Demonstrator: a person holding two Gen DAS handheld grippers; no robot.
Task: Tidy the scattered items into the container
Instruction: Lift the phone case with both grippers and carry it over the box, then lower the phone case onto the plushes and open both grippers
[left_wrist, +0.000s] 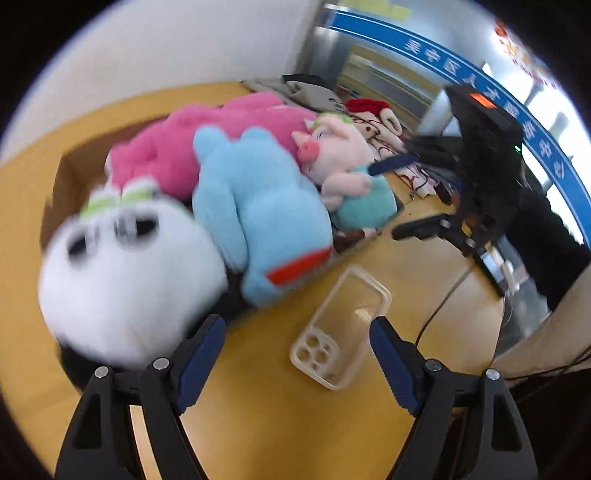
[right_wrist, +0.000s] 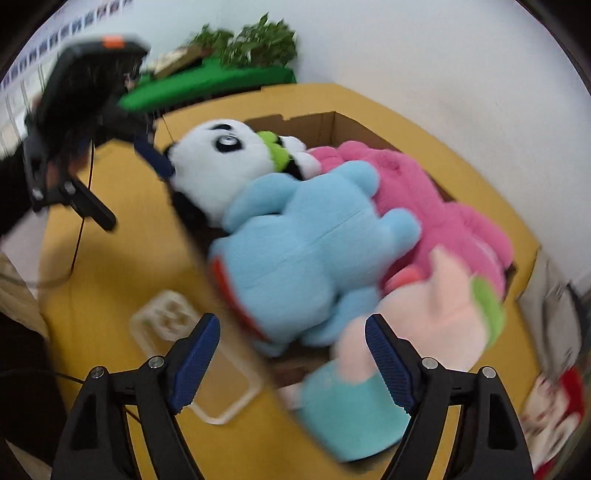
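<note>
A cardboard box (right_wrist: 354, 125) on the yellow table holds several plush toys: a panda (right_wrist: 221, 162), a light blue toy (right_wrist: 306, 243), a pink toy (right_wrist: 436, 199) and a pig in teal trousers (right_wrist: 436, 317). They also show in the left wrist view: the box (left_wrist: 70, 170), panda (left_wrist: 122, 280), blue toy (left_wrist: 258, 214), pink toy (left_wrist: 207, 140), pig (left_wrist: 340, 162). My left gripper (left_wrist: 297, 363) is open and empty, beside the panda and over a clear phone case (left_wrist: 340, 328). My right gripper (right_wrist: 291, 363) is open and empty, just before the pig.
The clear phone case (right_wrist: 195, 362) lies on the yellow table (left_wrist: 280, 424) in front of the box. More cloth items and a red-and-white toy (left_wrist: 373, 114) lie beyond the box. A cable (left_wrist: 443, 299) runs across the table. Green plants (right_wrist: 251, 44) stand at the far wall.
</note>
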